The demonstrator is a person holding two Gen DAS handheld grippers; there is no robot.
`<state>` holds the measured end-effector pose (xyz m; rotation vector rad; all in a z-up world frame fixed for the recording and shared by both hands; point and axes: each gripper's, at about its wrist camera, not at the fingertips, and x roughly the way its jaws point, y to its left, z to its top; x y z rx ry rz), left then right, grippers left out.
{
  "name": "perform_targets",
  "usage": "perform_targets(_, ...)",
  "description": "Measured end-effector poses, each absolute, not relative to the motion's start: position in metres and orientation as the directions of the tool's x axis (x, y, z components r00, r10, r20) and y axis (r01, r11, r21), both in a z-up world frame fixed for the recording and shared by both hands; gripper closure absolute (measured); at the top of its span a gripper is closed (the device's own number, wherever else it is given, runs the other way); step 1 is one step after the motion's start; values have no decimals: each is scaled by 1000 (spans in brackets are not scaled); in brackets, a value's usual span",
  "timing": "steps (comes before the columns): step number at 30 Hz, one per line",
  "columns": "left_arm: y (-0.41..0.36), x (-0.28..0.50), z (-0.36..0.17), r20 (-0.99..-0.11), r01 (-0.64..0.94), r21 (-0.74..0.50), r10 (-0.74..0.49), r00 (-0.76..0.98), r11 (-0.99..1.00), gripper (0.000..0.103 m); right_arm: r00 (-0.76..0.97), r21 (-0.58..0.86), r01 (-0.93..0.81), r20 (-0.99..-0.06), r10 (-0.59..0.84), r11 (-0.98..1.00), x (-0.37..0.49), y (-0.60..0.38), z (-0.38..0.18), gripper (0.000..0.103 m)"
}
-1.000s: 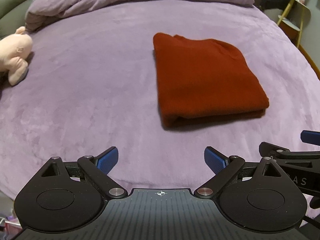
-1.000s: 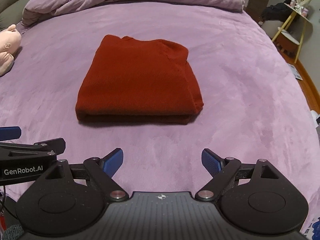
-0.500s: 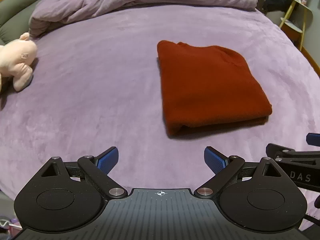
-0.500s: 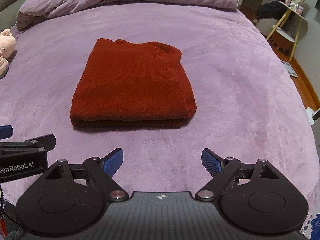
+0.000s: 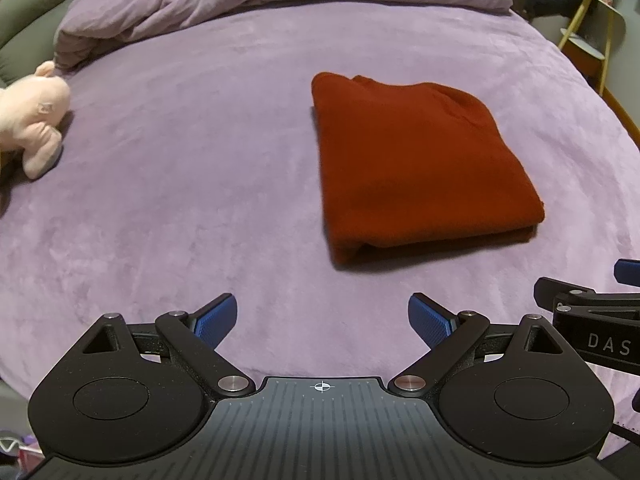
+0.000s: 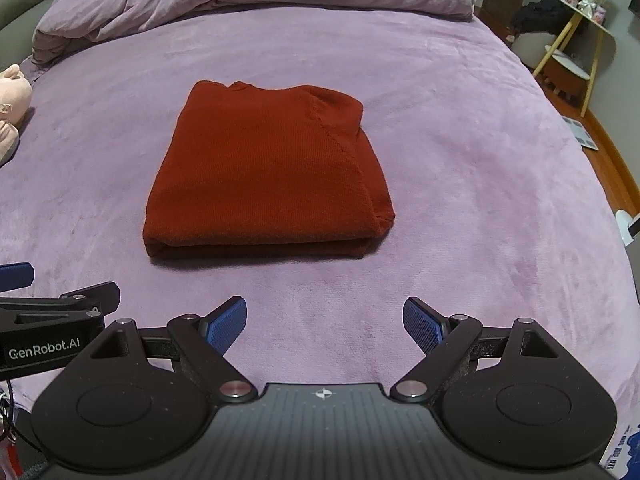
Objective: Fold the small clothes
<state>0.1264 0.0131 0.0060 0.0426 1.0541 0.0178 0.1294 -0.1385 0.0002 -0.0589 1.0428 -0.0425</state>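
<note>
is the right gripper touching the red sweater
Apart. The right wrist view shows the right gripper open, with bare purple blanket between its fingertips and the folded red sweater.

Bare blanket (image 6: pixel 460 152) all around the folded sweater (image 6: pixel 264 176) (plush toy (image 5: pixel 32 124) well apart).

White lettering "GenRobot.AI" is printed on the black plastic left gripper (image 6: pixel 48 320) body; "DAS" on the black plastic right gripper (image 5: pixel 592 312) body.

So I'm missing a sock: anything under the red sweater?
The sweater lies folded flat on the purple bedspread. Only bedspread shows around its edges; whatever is beneath or between its layers is covered.
</note>
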Motion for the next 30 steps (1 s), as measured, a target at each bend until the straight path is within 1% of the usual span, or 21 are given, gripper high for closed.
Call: perform_targets(30, 12, 128, 4, -876, 13, 45, 33, 482, 999, 7, 501, -64, 14, -863, -63, 998, 131, -140, 3, 17)
